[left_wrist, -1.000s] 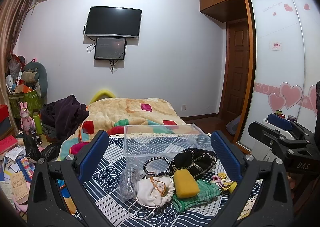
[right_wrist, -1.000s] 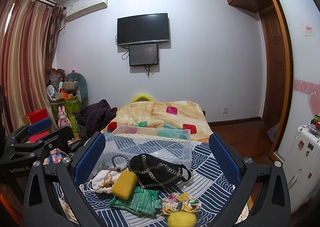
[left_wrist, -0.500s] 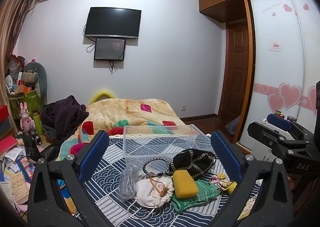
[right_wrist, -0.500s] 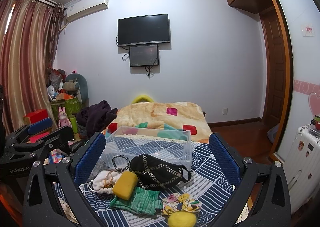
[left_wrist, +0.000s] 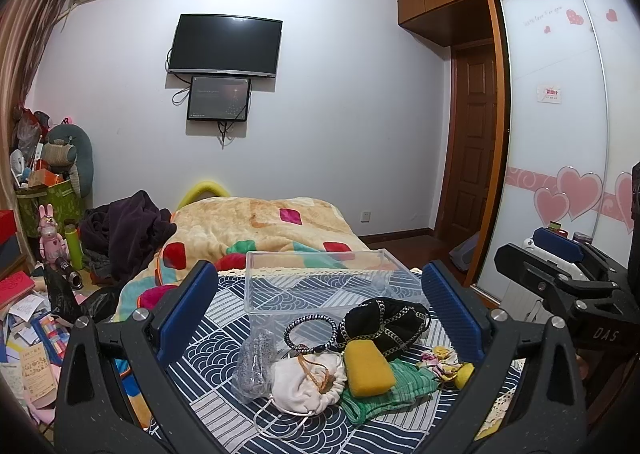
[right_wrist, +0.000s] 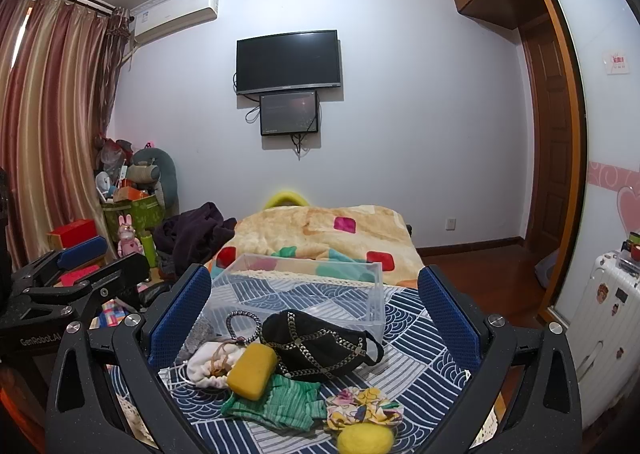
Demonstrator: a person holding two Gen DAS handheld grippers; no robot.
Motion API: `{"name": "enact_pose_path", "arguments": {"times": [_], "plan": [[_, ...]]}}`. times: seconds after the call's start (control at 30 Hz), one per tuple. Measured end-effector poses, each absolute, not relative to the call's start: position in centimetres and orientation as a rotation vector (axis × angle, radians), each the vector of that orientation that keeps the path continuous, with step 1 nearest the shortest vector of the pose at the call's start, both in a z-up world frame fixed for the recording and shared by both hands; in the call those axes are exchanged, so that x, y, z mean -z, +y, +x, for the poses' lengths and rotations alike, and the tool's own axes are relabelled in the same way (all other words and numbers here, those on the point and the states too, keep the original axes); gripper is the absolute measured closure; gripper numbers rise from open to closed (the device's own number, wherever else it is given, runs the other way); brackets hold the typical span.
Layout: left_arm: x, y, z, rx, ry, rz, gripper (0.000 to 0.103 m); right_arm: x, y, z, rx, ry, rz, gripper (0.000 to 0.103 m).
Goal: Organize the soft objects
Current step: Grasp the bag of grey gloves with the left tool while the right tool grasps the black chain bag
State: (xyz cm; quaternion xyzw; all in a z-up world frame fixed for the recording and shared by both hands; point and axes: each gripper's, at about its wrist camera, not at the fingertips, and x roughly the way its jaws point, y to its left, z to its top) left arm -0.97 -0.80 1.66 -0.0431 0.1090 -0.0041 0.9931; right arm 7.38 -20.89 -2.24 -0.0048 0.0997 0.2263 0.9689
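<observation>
On patterned cloth, soft pile: yellow sponge (right_wrist: 252, 371) atop green cloth (right_wrist: 280, 400), black chain bag (right_wrist: 316, 348) touching clear bin (right_wrist: 304, 290) behind. My left gripper (left_wrist: 320, 314) and right gripper (right_wrist: 314, 314) gape wide, empty. Nothing binned; I judge first pick pending. Chains, bracelet (left_wrist: 311, 333) may snag.

Yellow sponge (right_wrist: 252, 371), green knit cloth (right_wrist: 284, 400), black chain-trim bag (right_wrist: 316, 346), navy/white wave-pattern cover (right_wrist: 424, 338), white pouch (left_wrist: 304, 382)
</observation>
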Motion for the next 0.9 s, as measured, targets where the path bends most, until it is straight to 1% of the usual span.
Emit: {"name": "enact_pose_path", "arguments": {"times": [0.2, 0.37, 0.4, 0.43, 0.5, 0.57, 0.63, 0.7, 0.9], "plan": [[-0.1, 0.0, 0.3, 0.004, 0.273, -0.103, 0.0, 2.5, -21.0, 7.8, -0.467, 0.217, -0.006, 0.0], [2.4, 2.1, 2.7, -0.013, 0.369, -0.153, 0.001, 4.2, -21.2, 10.4, -0.472, 0.317, 0.026, 0.0], [3.1, 2.6, 3.2, -0.019, 0.391, -0.168, 0.005, 4.6, -21.3, 10.6, -0.471, 0.333, 0.032, 0.0], [3.7, 3.2, 3.8, -0.025, 0.416, -0.184, 0.013, 5.1, -21.3, 11.3, -0.469, 0.36, 0.037, 0.0], [5.0, 4.2, 4.7, -0.041, 0.466, -0.205, 0.019, 6.1, -21.2, 12.1, -0.461, 0.393, 0.035, 0.0], [6.2, 4.9, 5.4, -0.057, 0.494, -0.221, 0.021, 7.1, -21.1, 13.0, -0.45, 0.43, 0.03, 0.002], [7.4, 5.6, 6.1, -0.065, 0.53, -0.239, 0.027, 8.0, -20.9, 13.6, -0.453, 0.468, 0.032, 0.007], [8.4, 5.8, 6.5, -0.073, 0.557, -0.239, 0.029, 8.9, -20.6, 14.3, -0.455, 0.506, 0.034, 0.01], [10.7, 6.1, 7.8, -0.101, 0.627, -0.246, 0.035, 10.9, -19.2, 16.1, -0.432, 0.612, 0.011, 0.011]]}}
